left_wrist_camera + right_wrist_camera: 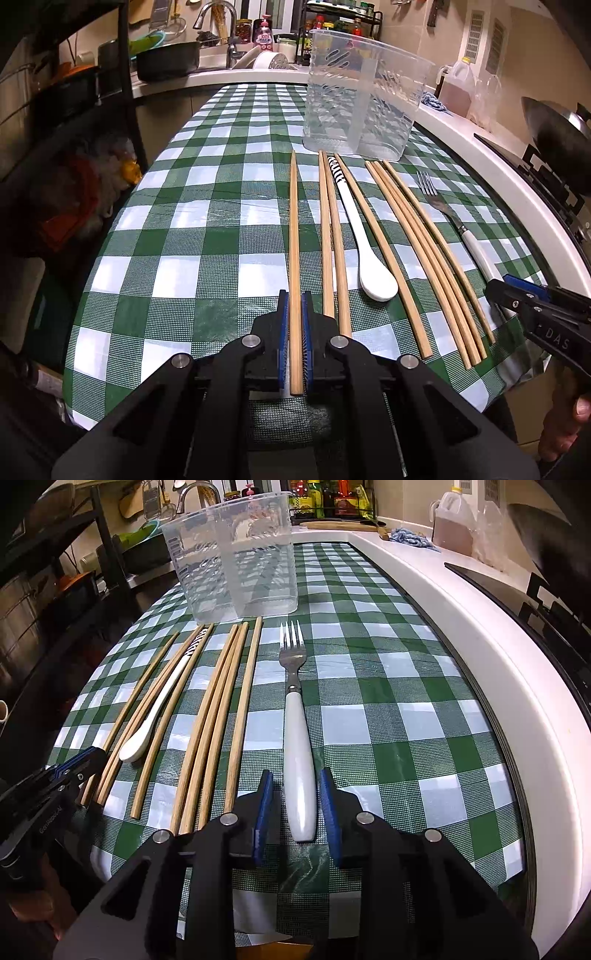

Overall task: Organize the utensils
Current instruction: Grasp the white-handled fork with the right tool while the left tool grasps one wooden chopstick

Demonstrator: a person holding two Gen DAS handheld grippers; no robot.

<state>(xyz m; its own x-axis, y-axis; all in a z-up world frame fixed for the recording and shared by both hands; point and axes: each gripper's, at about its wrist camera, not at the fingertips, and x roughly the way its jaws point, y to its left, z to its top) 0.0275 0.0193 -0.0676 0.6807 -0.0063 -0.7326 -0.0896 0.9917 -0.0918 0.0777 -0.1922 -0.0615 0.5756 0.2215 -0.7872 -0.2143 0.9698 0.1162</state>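
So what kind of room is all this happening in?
Most likely a home kitchen. Behind the green-and-white checked tablecloth there is a curved metal sink tap, a black wire rack of sauce bottles, and a dark wok sitting on a stove at the right.

Chopsticks [417, 254], spoon [364, 243], fork [297, 716] before container [364, 96]

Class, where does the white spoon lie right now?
In the left wrist view, the white spoon lies among the chopsticks, left of the fork.
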